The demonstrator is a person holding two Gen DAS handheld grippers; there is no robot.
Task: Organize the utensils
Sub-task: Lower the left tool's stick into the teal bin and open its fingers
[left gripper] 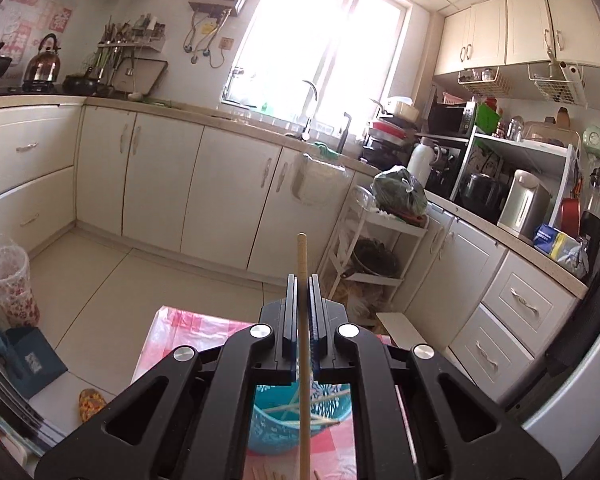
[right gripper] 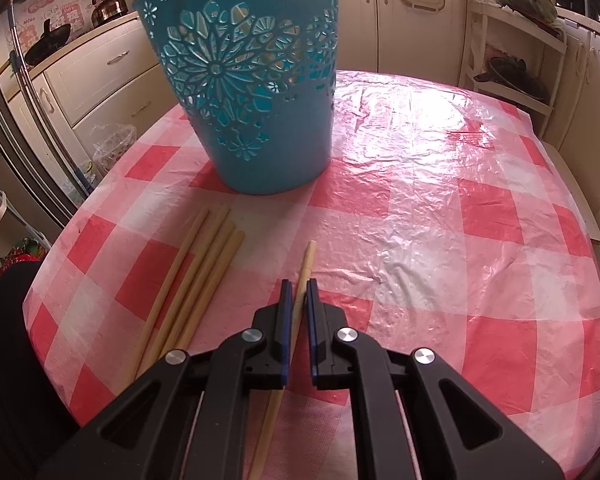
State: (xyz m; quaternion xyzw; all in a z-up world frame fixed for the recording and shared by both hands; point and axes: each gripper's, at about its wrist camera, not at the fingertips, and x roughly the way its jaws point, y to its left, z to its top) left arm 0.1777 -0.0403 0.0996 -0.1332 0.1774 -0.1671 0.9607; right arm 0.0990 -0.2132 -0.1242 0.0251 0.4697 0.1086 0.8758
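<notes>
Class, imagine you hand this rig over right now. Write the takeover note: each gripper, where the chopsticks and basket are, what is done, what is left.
Left gripper: shut on one chopstick, raised above the blue basket.
Right gripper: shut on a chopstick low over the checked tablecloth.
Done: several chopsticks already lie in the basket.
Left: drop both held ones in, then the four loose chopsticks beside the basket.

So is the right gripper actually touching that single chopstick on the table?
Touching. The right wrist view shows the right gripper with its blue pads closed against the single chopstick, no gap on either side.
</notes>
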